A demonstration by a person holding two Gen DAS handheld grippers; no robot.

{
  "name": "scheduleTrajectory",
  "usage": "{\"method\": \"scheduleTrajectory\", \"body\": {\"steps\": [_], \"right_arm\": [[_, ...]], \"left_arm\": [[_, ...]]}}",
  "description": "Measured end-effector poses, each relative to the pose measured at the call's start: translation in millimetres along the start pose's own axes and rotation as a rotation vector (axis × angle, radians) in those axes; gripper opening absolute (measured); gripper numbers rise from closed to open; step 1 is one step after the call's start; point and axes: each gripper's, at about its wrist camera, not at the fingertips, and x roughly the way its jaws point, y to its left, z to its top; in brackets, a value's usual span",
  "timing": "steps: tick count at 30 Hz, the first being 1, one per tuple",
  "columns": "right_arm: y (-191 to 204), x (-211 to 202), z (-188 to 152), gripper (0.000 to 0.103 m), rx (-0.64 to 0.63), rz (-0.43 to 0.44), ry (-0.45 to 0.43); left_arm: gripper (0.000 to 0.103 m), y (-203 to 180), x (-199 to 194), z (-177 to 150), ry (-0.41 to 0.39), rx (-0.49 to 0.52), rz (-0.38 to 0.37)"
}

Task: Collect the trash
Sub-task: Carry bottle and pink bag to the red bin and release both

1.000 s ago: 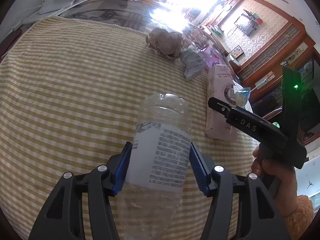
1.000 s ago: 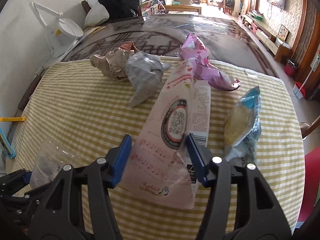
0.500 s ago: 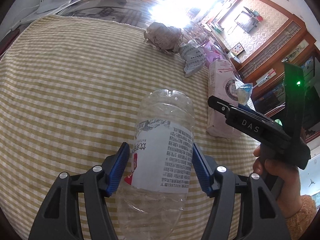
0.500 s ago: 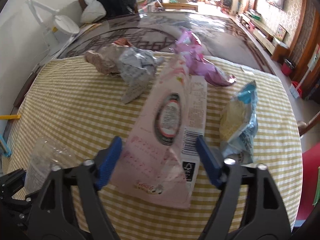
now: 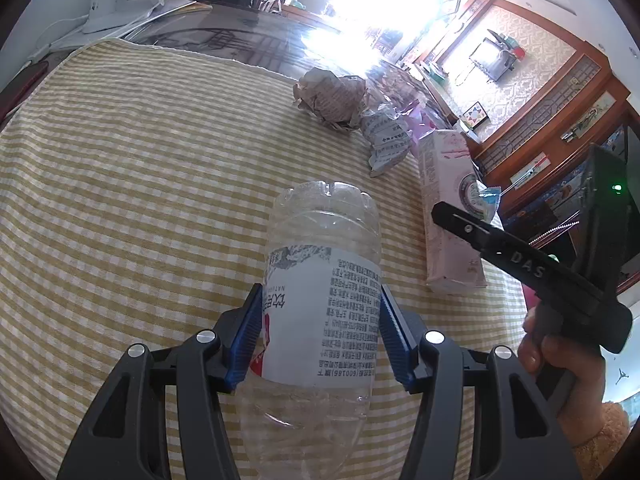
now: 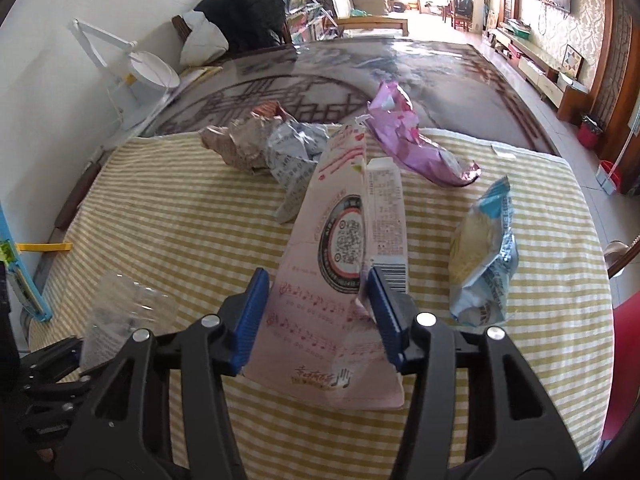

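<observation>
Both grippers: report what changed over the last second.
The left gripper is closing onto the clear bottle; the right gripper is closing onto the pink carton. Crumpled paper, purple wrapper and blue packet stayed put.

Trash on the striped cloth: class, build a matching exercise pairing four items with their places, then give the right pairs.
Things:
1. clear plastic bottle
2. pink carton
3. purple wrapper
4. blue snack bag

Places:
A. between the right hand-held gripper pads
B. far edge of the cloth
C. between the left hand-held gripper pads
D. right of the carton

Pairs: 1-C, 2-A, 3-B, 4-D
</observation>
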Motion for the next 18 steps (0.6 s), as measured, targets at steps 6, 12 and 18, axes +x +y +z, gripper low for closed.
{"method": "scheduleTrajectory", "body": {"steps": [6, 12, 18], "right_arm": [[1.9, -5.1, -1.2, 0.05, -0.004, 0.018, -0.006], [1.0, -10.3, -1.5, 0.05, -0.004, 0.031, -0.016], [0.5, -13.5, -1.3, 0.05, -0.002, 0.037, -0.02]], "left_arm": [[0.053, 0.5, 1.0, 1.0, 0.001, 0.002, 0.002], [0.053, 2.2, 2.0, 0.6, 0.0, -0.002, 0.004], [0.053, 3.6, 0.4, 0.1, -0.009, -0.004, 0.008]]}}
